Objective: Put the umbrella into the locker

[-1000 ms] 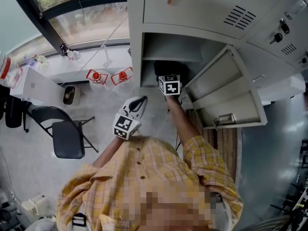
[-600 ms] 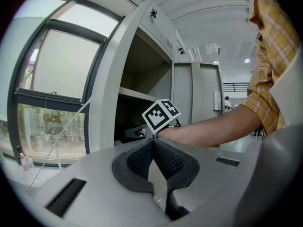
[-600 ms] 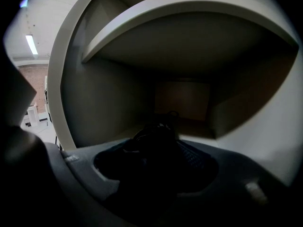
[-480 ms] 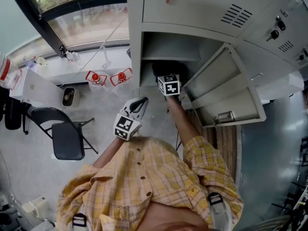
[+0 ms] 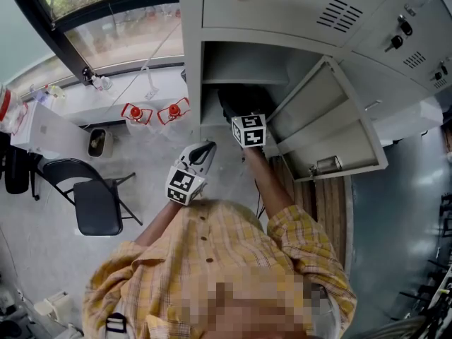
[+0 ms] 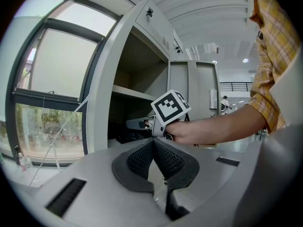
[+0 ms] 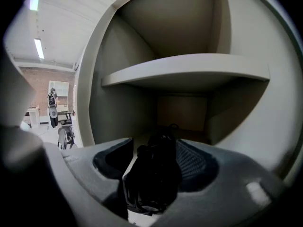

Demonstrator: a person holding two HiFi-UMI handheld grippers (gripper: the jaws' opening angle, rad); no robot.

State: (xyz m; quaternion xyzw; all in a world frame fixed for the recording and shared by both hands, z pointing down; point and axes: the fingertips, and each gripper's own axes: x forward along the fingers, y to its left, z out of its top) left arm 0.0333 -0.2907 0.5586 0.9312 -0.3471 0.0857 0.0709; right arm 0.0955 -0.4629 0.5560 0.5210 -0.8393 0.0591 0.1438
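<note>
Two tongs, one umbrella.

- Left tongs [image 6: 152, 143]: pads together, empty, held outside the locker [image 5: 192, 83].
- Umbrella [image 7: 154, 174]: black, folded, lying on the locker floor beneath the shelf [image 7: 189, 70]. It sits between the pads of the right tongs [image 7: 154, 144], which are opening and appear clear of it.
- Door [image 5: 332, 126]: swung wide at right.
- Handling note: draw the right tongs straight back and level, pads kept wide, so nothing snags the loose folds or drags the umbrella out.

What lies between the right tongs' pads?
The black umbrella, lying in the locker under its shelf. The right tongs are opening their jaws around it, as the right gripper view shows.
</note>
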